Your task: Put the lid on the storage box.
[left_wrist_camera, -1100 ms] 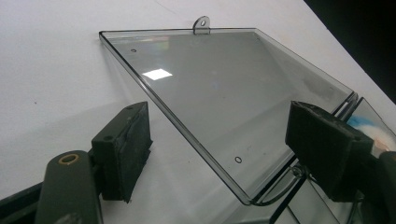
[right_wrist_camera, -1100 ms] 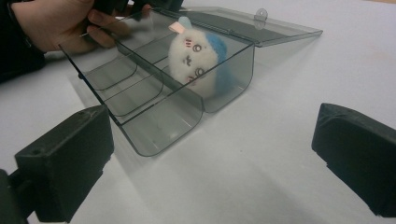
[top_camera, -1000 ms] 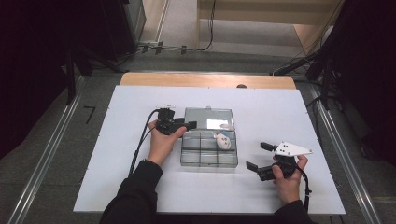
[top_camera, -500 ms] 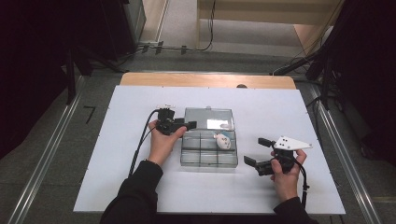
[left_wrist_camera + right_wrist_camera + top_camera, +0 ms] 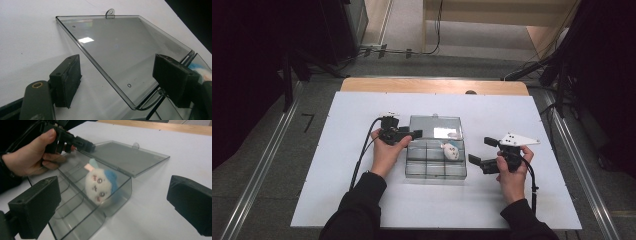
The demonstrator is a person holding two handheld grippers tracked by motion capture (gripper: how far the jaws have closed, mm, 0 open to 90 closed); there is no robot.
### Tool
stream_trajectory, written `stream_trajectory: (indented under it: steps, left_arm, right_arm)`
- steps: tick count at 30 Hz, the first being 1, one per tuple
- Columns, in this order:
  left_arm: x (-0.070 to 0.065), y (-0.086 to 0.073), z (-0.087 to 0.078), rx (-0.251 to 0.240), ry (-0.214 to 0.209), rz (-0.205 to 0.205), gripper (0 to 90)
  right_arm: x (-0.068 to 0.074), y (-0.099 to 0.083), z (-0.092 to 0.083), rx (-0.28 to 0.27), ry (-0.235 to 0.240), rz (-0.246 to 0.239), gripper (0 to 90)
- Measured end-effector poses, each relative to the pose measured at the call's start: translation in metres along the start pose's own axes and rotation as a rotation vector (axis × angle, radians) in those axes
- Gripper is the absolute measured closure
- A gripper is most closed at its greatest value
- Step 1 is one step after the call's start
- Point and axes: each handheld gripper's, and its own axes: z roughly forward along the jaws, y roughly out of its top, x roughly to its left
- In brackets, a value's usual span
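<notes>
Jaws spread on both: your left gripper (image 5: 411,134) straddles the clear box's (image 5: 435,159) open lid (image 5: 120,50) without pinching it, while your right gripper (image 5: 482,152) hovers empty beside the box, plush toy (image 5: 100,183) inside.

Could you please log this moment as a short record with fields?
surface: white table
box: clear divided box, open
lid: clear lid lying flat behind the box
contents: white and blue plush toy in one compartment
left gripper: open, jaws either side of the lid's corner
right gripper: open, empty, apart from the box
</notes>
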Motion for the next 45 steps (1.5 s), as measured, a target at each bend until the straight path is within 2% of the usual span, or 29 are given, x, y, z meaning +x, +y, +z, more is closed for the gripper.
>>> stream_trajectory:
  steps: [9, 13, 18, 23, 31, 37, 39, 45]
  left_arm:
    - [0.0, 0.0, 0.0, 0.001, 0.0, 0.002, 24.9]
    - [0.0, 0.0, 0.0, 0.0, -0.004, 0.002, 25.6]
    - [0.0, 0.0, 0.0, 0.0, -0.004, 0.002, 25.9]
    - [0.0, 0.0, 0.0, 0.0, -0.004, 0.002, 25.9]
    - [0.0, 0.0, 0.0, 0.0, -0.008, 0.003, 26.5]
    - [0.0, 0.0, 0.0, 0.001, -0.009, 0.002, 26.8]
    - [0.0, 0.0, 0.0, 0.0, -0.009, 0.002, 26.8]
    - [0.001, 0.0, 0.0, 0.0, -0.013, -0.001, 27.2]
  right_arm:
    - [-0.007, 0.019, 0.017, 0.012, -0.004, 0.016, 0.0]
    - [-0.012, 0.024, 0.023, 0.017, 0.001, 0.05, 0.0]
    - [-0.015, 0.03, 0.03, 0.046, -0.007, 0.066, 0.0]
    - [-0.023, 0.027, 0.039, 0.056, -0.008, 0.092, 0.0]
    - [-0.034, 0.023, 0.053, 0.085, -0.048, 0.129, 0.0]
    - [-0.039, 0.027, 0.062, 0.105, -0.061, 0.132, 0.0]
    - [-0.039, 0.028, 0.064, 0.103, -0.068, 0.139, 2.4]
    - [-0.041, 0.031, 0.075, 0.124, -0.05, 0.167, 5.1]
